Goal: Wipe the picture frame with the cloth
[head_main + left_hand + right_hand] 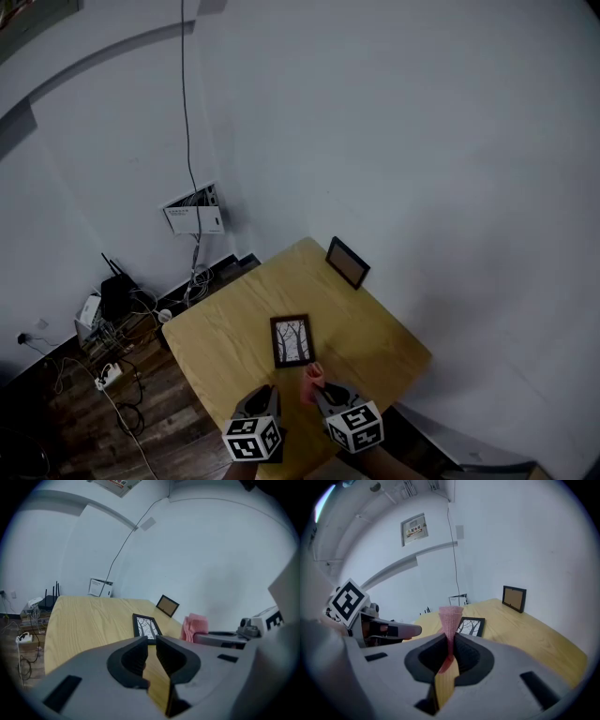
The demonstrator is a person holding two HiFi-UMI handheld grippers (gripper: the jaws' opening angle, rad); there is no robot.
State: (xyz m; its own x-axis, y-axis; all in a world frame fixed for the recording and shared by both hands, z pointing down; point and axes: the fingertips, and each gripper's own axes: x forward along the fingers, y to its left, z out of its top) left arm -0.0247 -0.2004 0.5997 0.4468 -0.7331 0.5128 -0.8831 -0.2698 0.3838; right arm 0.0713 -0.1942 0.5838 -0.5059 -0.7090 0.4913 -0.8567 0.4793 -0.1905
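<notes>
A dark picture frame with a tree print (292, 340) lies flat in the middle of the wooden table (220, 328). It shows ahead of both grippers (146, 626) (471, 626). My right gripper (323, 389) (451, 639) is shut on a pink cloth (450, 618), which sticks up from between its jaws, just short of the frame's near edge. The cloth (194, 625) also shows from the left gripper view. My left gripper (264, 392) (151, 641) hovers beside the right one, its jaws a narrow gap apart with nothing between them.
A second dark frame (348, 262) (514, 598) leans against the white wall at the table's far edge. On the floor to the left lie a router (117, 295), a power strip and cables. A wall box (195, 214) hangs above them.
</notes>
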